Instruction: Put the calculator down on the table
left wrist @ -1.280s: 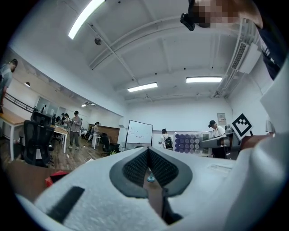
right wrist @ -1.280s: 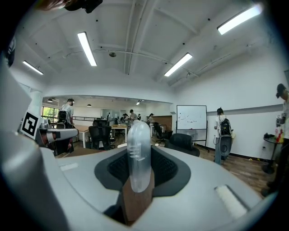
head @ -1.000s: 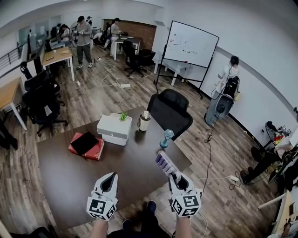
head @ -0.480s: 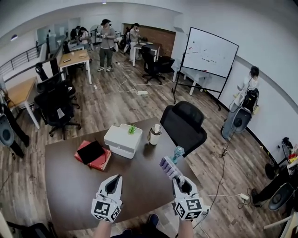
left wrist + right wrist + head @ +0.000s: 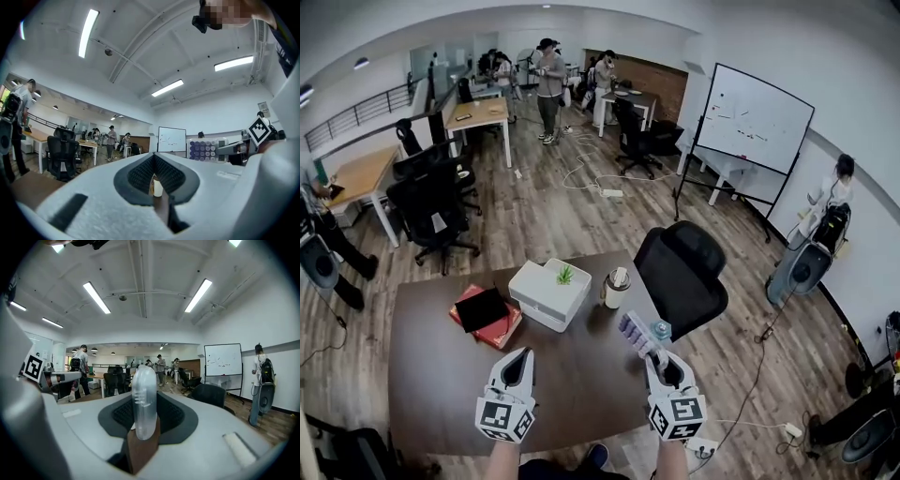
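Note:
A white calculator (image 5: 636,336) with purple keys juts forward and left from my right gripper (image 5: 656,358), which is shut on its lower end above the right part of the dark brown table (image 5: 431,375). In the right gripper view the calculator (image 5: 143,399) stands edge-on between the jaws of that gripper (image 5: 143,420). My left gripper (image 5: 522,356) hovers over the table's near part, shut, with nothing in it. In the left gripper view its jaws (image 5: 154,177) leave only a thin slit, and the calculator (image 5: 206,151) shows off to the right, keys facing me.
On the table stand a white box (image 5: 546,296) with a small plant, a red stack (image 5: 485,315) with a black item on top, a lidded cup (image 5: 616,287) and a blue bottle (image 5: 661,330). A black office chair (image 5: 682,274) sits at the table's far right edge.
Both grippers have travelled level across the table with the calculator still gripped. The table's things have shifted in view, and the calculator's tip now sits right by the blue bottle.

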Demonstrator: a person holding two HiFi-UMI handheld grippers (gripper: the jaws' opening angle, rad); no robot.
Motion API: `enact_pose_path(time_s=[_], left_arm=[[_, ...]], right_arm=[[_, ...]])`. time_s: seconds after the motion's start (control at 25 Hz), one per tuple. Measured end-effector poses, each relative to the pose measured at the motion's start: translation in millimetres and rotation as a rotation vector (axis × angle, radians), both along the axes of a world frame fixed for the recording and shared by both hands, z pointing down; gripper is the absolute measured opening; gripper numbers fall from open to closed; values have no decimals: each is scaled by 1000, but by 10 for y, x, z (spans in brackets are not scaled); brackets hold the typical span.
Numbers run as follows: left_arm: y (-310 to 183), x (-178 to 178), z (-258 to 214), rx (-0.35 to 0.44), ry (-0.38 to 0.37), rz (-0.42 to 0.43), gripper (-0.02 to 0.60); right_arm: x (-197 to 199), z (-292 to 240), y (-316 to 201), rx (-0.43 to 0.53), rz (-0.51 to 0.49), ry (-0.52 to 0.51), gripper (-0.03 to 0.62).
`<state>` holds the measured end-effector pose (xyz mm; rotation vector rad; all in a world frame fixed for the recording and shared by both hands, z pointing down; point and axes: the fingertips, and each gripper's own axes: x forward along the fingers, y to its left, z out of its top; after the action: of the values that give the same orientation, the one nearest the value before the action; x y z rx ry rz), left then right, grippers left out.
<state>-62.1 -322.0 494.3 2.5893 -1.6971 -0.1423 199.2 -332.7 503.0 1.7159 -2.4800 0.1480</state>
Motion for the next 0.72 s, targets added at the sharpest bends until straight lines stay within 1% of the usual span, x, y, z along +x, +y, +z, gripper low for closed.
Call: enact_pose_path(time_s=[0.12,0.24,0.4,0.72], left_arm=[[-82,20,-1,-3,-10,-19,-5],[-150,20,2,-12,-19,-18,-5],[-287,-48,-73,3,-23,-15,-5],[-411,-169,-10,-2,-20,1,-5]], right_arm=[[65,14,-149,4,-6,5,117],[61,34,-235,1,-9,2,117],[-20,29,-356,3,-7,0,117],[-157,89,-465,-8,2,5,118]])
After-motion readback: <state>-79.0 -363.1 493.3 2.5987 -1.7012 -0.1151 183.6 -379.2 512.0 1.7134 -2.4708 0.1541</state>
